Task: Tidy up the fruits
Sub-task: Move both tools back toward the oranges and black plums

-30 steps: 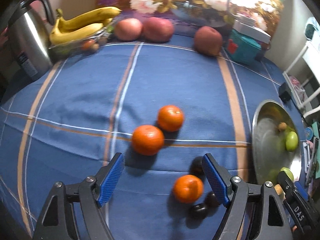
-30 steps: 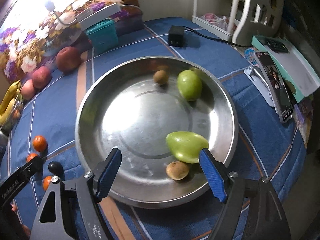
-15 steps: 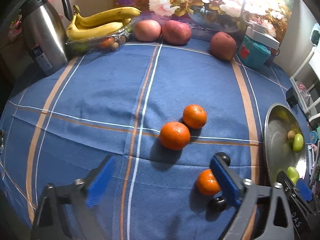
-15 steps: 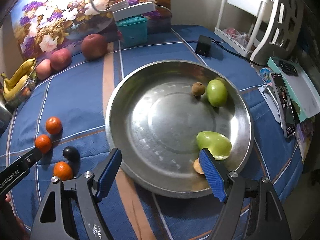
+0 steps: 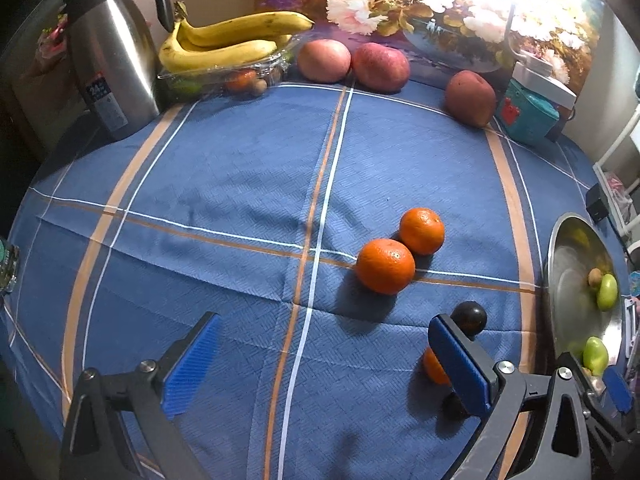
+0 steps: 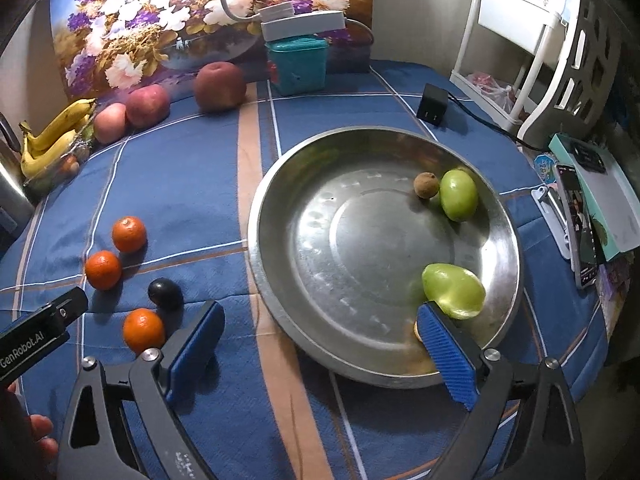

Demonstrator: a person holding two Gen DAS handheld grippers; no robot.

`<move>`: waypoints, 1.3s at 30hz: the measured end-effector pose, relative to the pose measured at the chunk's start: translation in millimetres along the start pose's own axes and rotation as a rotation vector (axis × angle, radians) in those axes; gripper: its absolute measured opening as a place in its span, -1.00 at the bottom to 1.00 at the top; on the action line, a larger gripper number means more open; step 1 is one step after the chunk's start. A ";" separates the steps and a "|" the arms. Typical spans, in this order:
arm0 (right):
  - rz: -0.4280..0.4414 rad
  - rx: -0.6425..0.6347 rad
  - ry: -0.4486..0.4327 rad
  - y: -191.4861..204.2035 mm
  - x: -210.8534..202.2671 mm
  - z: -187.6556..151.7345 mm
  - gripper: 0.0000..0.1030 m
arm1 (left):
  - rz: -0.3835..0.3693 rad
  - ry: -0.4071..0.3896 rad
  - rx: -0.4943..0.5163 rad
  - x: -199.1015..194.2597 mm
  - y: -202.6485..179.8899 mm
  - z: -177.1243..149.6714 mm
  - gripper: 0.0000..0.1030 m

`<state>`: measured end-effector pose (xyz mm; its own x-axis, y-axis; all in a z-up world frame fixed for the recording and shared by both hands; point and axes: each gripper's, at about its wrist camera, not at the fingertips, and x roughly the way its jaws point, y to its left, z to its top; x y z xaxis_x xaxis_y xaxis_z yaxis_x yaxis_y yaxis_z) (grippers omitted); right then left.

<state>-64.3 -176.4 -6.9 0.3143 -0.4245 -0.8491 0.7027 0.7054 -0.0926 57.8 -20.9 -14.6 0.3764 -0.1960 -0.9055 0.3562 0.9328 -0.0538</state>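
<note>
Steel, round and shallow, the metal basin (image 6: 280,184) on the blue checked desk (image 5: 240,184) holds only two green fruits (image 6: 458,195) and small brown ones; most of the sorting looks undone. Three orange tangerines (image 5: 385,266) and a dark round plum (image 6: 165,294) lie loose on the cloth, with red apples (image 5: 380,67) and yellow bananas (image 5: 224,44) at the far edge. Left tongs (image 5: 320,364) gape empty; right tongs (image 6: 320,356) are opening, nothing between them.

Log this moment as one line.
left tongs: open, empty | right tongs: opening, empty | metal tray: two green fruits, two small brown fruits | blue cloth: three oranges, one dark fruit
</note>
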 end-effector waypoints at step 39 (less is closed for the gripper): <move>0.154 -0.040 0.078 53.2 -14.1 -24.2 0.88 | 0.043 0.018 -0.080 -18.3 35.9 -2.0 1.00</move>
<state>-46.8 -119.2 -12.5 0.3647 -0.2660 -0.8923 0.6237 0.7813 0.0221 61.9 16.8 -0.8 0.3741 -0.1504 -0.9151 0.2700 0.9617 -0.0477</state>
